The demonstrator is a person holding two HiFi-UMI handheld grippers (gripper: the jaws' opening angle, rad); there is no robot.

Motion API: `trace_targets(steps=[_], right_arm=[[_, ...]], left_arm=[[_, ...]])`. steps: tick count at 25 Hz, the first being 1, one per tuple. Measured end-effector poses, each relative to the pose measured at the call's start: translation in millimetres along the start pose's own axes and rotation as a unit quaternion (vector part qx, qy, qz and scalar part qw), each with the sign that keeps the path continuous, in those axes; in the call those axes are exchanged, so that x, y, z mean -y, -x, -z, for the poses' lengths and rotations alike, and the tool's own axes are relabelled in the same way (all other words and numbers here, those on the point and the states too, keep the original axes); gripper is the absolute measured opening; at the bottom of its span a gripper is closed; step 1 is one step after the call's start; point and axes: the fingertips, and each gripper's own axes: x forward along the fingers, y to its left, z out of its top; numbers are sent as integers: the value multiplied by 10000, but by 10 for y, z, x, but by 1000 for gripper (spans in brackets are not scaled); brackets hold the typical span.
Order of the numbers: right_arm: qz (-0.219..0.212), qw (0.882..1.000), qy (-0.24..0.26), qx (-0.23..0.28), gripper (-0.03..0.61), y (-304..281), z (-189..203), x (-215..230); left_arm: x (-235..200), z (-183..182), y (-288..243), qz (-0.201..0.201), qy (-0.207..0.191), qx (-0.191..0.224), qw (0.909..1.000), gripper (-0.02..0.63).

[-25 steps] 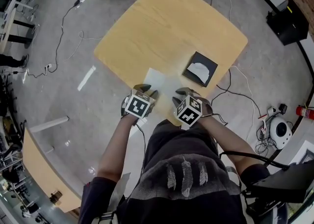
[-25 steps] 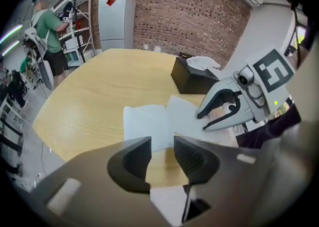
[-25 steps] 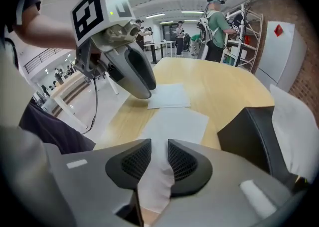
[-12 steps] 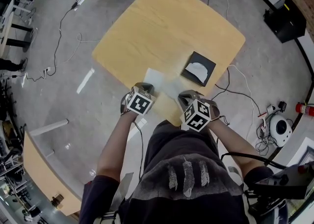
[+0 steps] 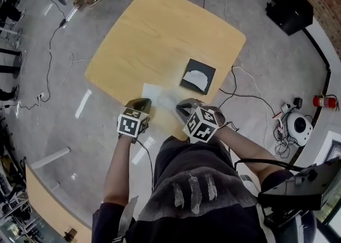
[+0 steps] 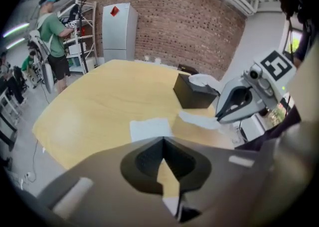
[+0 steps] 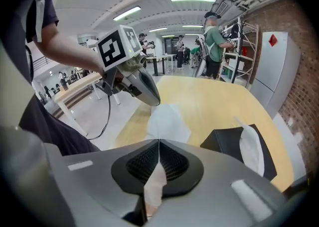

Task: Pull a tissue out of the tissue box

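The tissue point(image 5: 153, 92) lay out of the tissue box point(image 5: 197, 75), spread flat on the near part of the wooden surface point(image 5: 160, 29), its near edge drawn toward the person. The box stood just beyond it to the right, with the next sheet point(image 7: 249, 147) poking up through its slot, ready for another pull. The right hand-held gripper point(image 7: 158, 144) was clenched on the tissue, and a strip of white paper ran down the seam between its closed jaws. The left hand-held gripper point(image 6: 163, 141) was clenched as well. Only a sliver of white showed low in its seam, which was most likely the sheet's other near corner, though that pinch was harder to confirm. Holding the sheet at two spread points along one edge probably served to keep the thin paper stretched, so that it would not fold or drag as it came off the wood. Both tools pointed steeply down at the near edge, which suited a pinch on something lying flat. The pull itself looked done and the sheet was only being handled. The black box showed no brand or print that could be read. The marker cubes point(image 5: 132, 123) carried black-and-white square patterns, not words. A white cabinet point(image 6: 118, 34) by the brick wall bore a red diamond sticker point(image 6: 115, 11) whose text was too small to read.
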Motion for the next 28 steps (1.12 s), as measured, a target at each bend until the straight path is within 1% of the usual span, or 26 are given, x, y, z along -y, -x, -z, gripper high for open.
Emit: trace_targets(steps=[4, 5, 6, 7, 8, 9, 10, 11, 12, 13, 15, 18, 20, 23, 28], right_arm=[[93, 9991, 358, -187, 3, -21, 91, 17], [94, 9988, 416, -253, 3, -38, 100, 22], [90, 9984, 465, -306, 3, -48, 104, 27], [87, 9980, 520, -347, 3, -49, 108, 30], [89, 9975, 586, -385, 3, -42, 118, 27], [91, 9969, 655, -428, 3, -31, 137, 19], [86, 9963, 713, -473, 3, -18, 163, 7], [73, 9959, 745, -513, 3, -6, 190, -6], [58, 9957, 749, -542, 3, 4, 213, -15], [46, 9958, 728, -561, 3, 12, 229, -20], [39, 9962, 645, -577, 3, 20, 250, -24], [53, 9972, 481, -579, 3, 41, 298, -18], [70, 9975, 407, -570, 3, 67, 338, -10], [93, 9978, 368, -550, 3, 101, 360, -8], [41, 9980, 327, -533, 3, 83, 341, -16]], left_arm=[[-7, -153, 62, 83, 526, 558, 9970, 0], [-28, -175, 96, 73, 561, 627, 9964, 0], [-30, -173, 111, 41, 440, 594, 9973, 0], [-8, -142, 96, 2, 148, 450, 9989, 2], [36, -85, 49, -22, -263, 220, 9994, 7], [94, -15, -20, -13, -714, -43, 9974, 65], [150, 50, -98, 14, -1130, -285, 9932, 141], [185, 96, -175, 21, -1462, -468, 9881, 163], [191, 119, -244, -11, -1695, -587, 9838, 158], [176, 128, -301, -63, -1839, -665, 9807, 139], [135, 140, -379, -122, -1966, -765, 9774, 89], [136, 147, -421, -81, -2015, -786, 9763, 63], [156, 119, -415, -13, -1890, -712, 9794, 7], [193, 48, -356, 196, -1476, -497, 9876, 6], [154, 6, -267, 326, -1043, -301, 9936, 6]])
